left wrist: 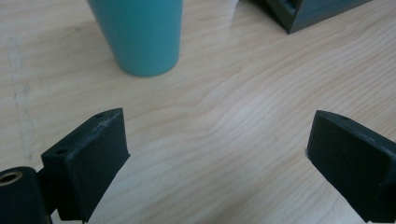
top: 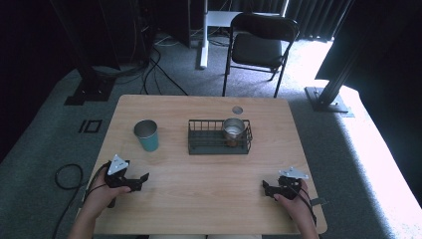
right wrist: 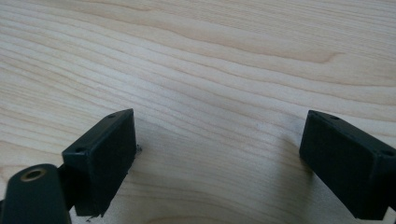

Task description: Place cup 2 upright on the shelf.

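Note:
A teal cup [top: 146, 135] with a metal rim stands upright on the wooden table [top: 209, 199], left of a black wire basket [top: 219, 136]. Inside the basket's right end sits a metal cup [top: 233, 130]. My left gripper [top: 141, 181] rests near the table's front left, open, nothing between its jaws. From the left gripper view the teal cup [left wrist: 140, 35] rises just ahead and a corner of the basket [left wrist: 308, 14] shows at the top right. My right gripper [top: 266, 189] sits at the front right, open over bare wood [right wrist: 210, 93].
A small round grey disc [top: 237, 109] lies on the table behind the basket. A black folding chair [top: 259, 45] stands beyond the far edge. Cables [top: 67, 177] lie on the floor at the left. Black frame posts [top: 338, 79] flank the table.

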A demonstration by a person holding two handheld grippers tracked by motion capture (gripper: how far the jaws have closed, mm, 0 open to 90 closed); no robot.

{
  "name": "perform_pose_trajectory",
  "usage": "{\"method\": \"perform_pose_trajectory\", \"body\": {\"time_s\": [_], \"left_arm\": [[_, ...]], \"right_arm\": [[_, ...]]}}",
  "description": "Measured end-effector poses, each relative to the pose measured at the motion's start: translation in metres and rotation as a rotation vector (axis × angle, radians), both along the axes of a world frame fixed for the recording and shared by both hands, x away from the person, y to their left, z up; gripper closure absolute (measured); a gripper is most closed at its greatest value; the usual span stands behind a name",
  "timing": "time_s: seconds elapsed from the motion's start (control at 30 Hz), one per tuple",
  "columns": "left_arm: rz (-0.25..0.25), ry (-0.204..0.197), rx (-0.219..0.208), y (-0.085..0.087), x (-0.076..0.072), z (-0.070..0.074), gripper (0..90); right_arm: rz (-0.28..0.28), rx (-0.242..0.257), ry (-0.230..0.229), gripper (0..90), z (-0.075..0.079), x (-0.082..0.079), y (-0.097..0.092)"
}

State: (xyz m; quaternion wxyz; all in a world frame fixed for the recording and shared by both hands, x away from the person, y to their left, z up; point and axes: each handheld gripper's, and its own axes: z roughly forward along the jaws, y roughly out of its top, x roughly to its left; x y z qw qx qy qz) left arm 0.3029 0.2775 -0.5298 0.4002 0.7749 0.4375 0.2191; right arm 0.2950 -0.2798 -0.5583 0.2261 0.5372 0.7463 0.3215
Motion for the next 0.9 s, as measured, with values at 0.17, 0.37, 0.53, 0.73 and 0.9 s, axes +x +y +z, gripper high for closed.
{"method": "perform_pose_trajectory", "body": {"time_s": [0.17,0.37,0.53,0.73,0.9], "left_arm": [[0.014,-0.03,0.001,-0.002,0.007,0.003,5.9],[0.033,-0.078,-0.056,-0.002,0.017,0.008,5.9],[0.076,-0.111,-0.066,-0.003,0.027,0.01,5.9],[0.108,-0.14,-0.084,-0.004,0.037,0.014,5.9],[0.122,-0.16,-0.089,-0.006,0.046,0.016,5.9]], "right_arm": [[0.0,0.0,0.0,10.3,0.0,0.0,0.0],[-0.001,0.001,0.0,10.3,0.0,0.0,0.0],[0.0,0.0,-0.001,10.3,0.0,0.0,0.0],[-0.001,0.001,0.0,10.3,0.0,0.0,0.0],[0.0,0.0,-0.001,10.3,0.0,0.0,0.0]]}}
